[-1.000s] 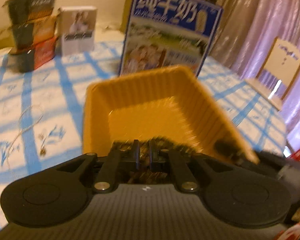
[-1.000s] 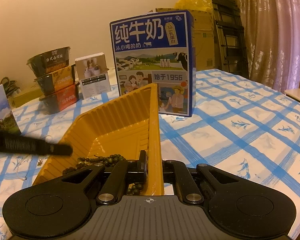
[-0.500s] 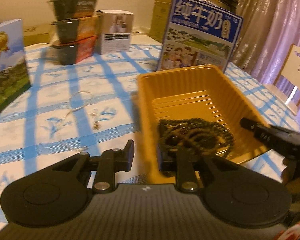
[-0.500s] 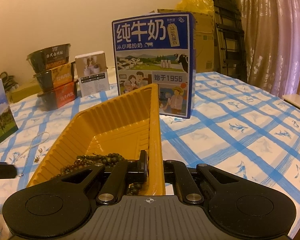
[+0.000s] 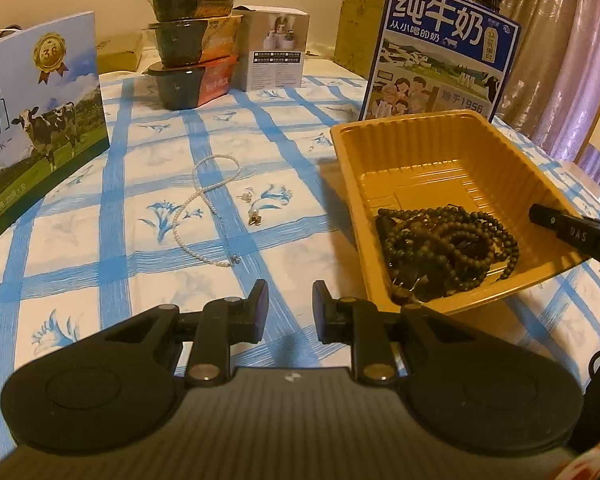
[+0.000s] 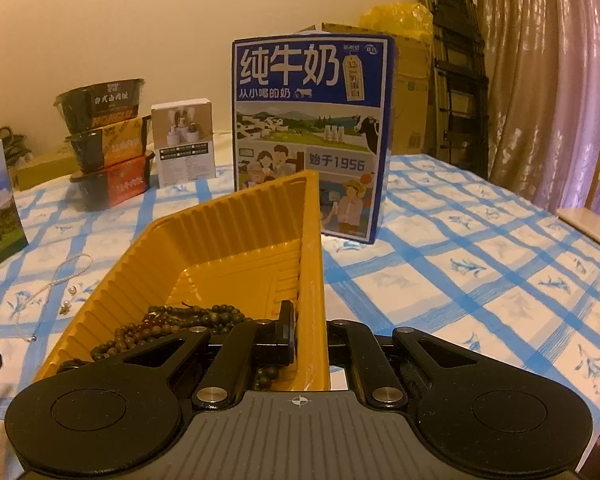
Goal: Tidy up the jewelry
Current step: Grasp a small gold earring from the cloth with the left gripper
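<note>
Left claw (image 5: 290, 312): jaws apart with nothing between them, having just been opening; it points down at bare desk (image 5: 140, 280). The yellow tray (image 5: 348, 184) sits just to its right.

Right claw (image 6: 310, 340): jaws together, clamped on the near right wall of the yellow tray, one finger inside the wall and one outside. In the left wrist view its tip shows at the tray's right rim. It points forward and somewhat down, and appears to be steadying the tray.

Inside the tray, at the end nearest both claws: a heap of dark bead strands (image 5: 444, 244), touching the inner finger of the right claw. This part of the task is judged done.

Ahead of the left claw and slightly to its left, on the desk and outside the tray: a pearl necklace (image 5: 204, 204) lying in a loose loop, and just right of it a small earring (image 5: 254, 220), with a second tiny piece beyond it too small to identify. These are left to collect. Judgement: about a third to a half complete.

Farther ahead: a blue milk carton (image 5: 440, 52) upright behind the tray, stacked food bowls (image 5: 192, 36) and a small white box (image 5: 276, 52). Far left: a milk gift box (image 5: 36, 120).
</note>
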Demonstrator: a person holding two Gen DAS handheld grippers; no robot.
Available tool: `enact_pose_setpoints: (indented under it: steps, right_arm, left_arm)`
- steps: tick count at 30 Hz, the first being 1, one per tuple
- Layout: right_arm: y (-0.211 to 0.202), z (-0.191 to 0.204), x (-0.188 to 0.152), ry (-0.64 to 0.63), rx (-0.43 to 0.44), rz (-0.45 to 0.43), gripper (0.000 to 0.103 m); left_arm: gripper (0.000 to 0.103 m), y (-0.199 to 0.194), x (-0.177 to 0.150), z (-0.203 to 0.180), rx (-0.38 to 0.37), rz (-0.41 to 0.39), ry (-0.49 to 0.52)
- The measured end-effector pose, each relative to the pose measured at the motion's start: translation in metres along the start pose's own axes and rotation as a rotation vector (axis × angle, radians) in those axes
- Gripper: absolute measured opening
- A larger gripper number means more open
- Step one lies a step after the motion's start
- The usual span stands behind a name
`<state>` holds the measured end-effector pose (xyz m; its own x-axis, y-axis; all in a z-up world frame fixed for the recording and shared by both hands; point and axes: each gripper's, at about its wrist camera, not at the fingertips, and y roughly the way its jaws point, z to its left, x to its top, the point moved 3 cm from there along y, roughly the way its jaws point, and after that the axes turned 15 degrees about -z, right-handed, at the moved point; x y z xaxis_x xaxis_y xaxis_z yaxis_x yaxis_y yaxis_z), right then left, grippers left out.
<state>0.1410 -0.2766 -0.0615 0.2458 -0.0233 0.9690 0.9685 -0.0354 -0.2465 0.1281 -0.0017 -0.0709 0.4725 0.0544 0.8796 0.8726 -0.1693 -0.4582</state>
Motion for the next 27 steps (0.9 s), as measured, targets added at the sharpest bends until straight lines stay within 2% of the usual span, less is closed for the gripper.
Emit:
enact_pose_setpoints:
  steps: [15,24,27]
  right_arm:
    - [0.011,-0.004,-0.005,-0.025,-0.039,0.0,0.008]
    - [0.017,-0.001,-0.009,-0.073,-0.066,-0.029,0.011]
    - [0.021,0.002,-0.011,-0.092,-0.084,-0.04,0.008]
  left_arm:
    - [0.02,0.0,-0.001,0.009,0.034,-0.003,-0.002]
    - [0.02,0.009,0.001,0.012,0.045,-0.008,0.01]
    - [0.02,0.014,0.002,0.013,0.047,-0.012,0.015]
